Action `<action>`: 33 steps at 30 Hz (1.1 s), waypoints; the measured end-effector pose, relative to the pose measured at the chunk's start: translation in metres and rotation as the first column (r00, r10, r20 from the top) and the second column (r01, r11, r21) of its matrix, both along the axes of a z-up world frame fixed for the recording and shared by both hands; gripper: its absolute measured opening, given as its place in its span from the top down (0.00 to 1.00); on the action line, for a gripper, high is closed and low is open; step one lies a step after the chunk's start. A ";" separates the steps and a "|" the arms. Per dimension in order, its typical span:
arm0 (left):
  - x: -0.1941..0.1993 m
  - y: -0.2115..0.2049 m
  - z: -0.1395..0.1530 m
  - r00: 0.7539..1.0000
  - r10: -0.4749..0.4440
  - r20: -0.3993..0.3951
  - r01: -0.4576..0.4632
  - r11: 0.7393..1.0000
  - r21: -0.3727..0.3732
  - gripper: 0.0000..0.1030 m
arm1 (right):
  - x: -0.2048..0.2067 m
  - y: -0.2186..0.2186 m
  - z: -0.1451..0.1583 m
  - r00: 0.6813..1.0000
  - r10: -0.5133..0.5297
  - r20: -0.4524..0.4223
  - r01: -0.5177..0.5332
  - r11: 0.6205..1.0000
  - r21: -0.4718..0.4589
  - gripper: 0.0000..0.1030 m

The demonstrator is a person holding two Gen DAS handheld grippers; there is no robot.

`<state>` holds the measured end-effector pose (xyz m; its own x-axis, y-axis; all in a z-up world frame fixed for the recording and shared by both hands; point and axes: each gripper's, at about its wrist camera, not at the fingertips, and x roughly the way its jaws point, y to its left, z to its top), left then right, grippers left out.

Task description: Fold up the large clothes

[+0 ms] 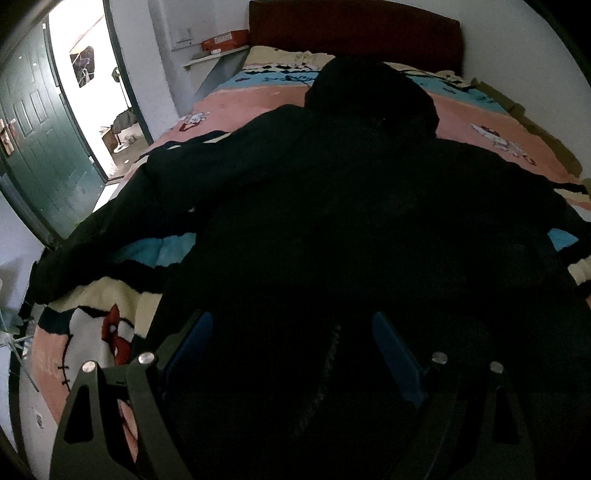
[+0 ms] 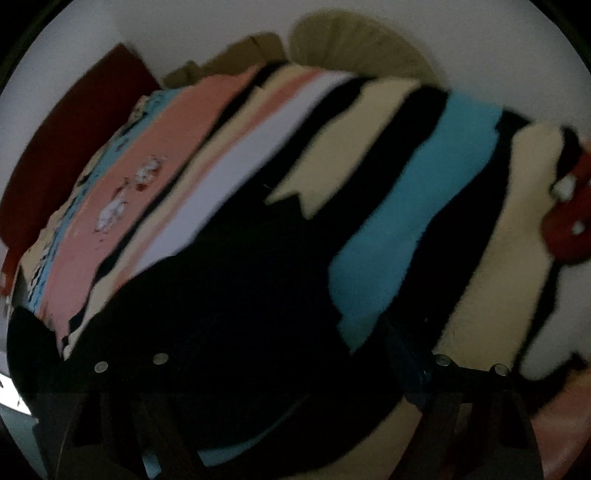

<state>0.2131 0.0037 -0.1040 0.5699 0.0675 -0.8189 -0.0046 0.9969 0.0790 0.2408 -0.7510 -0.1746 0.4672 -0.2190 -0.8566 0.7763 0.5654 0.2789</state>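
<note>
A large black hooded jacket (image 1: 332, 192) lies spread on the bed, hood toward the headboard and sleeves out to both sides. My left gripper (image 1: 291, 332) is open above the jacket's near hem, its blue pads wide apart over the dark cloth. In the right wrist view the same black jacket (image 2: 221, 295) fills the lower middle, blurred by motion. My right gripper (image 2: 280, 354) hovers over it; its fingers are dark against the cloth, so I cannot tell how they stand.
The bed carries a striped pink, blue, cream and black blanket (image 1: 236, 107), which also shows in the right wrist view (image 2: 413, 206). A dark red headboard (image 1: 354, 33) stands at the far end. An open green door (image 1: 48, 140) is at the left.
</note>
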 end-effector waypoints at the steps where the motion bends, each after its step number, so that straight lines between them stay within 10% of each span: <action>1: 0.000 0.000 0.000 1.000 0.000 0.000 0.000 1.000 0.000 0.14 | 0.001 -0.002 -0.003 1.000 -0.005 0.007 0.005 1.000 0.007 0.18; 6: -0.001 0.002 -0.001 1.000 -0.002 0.004 0.002 1.000 -0.008 0.14 | 0.014 0.006 0.001 0.995 0.095 0.017 -0.095 0.995 0.011 0.72; 9: -0.003 0.005 0.005 1.000 -0.003 0.017 0.003 1.000 -0.020 0.14 | 0.023 0.019 0.020 0.989 0.147 0.005 -0.147 0.988 -0.041 0.81; 17: -0.018 0.026 0.031 0.997 0.011 0.079 -0.005 0.997 -0.072 0.14 | 0.038 0.080 0.103 0.950 0.271 0.157 -0.257 0.961 -0.101 0.84; 25: -0.041 0.071 0.063 0.989 0.034 0.142 -0.014 0.990 -0.141 0.14 | 0.072 0.232 0.222 0.810 0.512 0.287 -0.476 0.859 -0.190 0.85; 33: -0.063 0.129 0.079 0.979 0.081 0.187 -0.046 0.982 -0.184 0.14 | 0.116 0.402 0.263 0.653 0.692 0.307 -0.659 0.719 -0.221 0.85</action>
<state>0.1497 0.1325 -0.0246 0.7172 -0.0287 -0.6963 -0.0656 0.9919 -0.1085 0.3571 -0.3494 0.0888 0.7694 0.2160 -0.6012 0.0301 0.9278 0.3719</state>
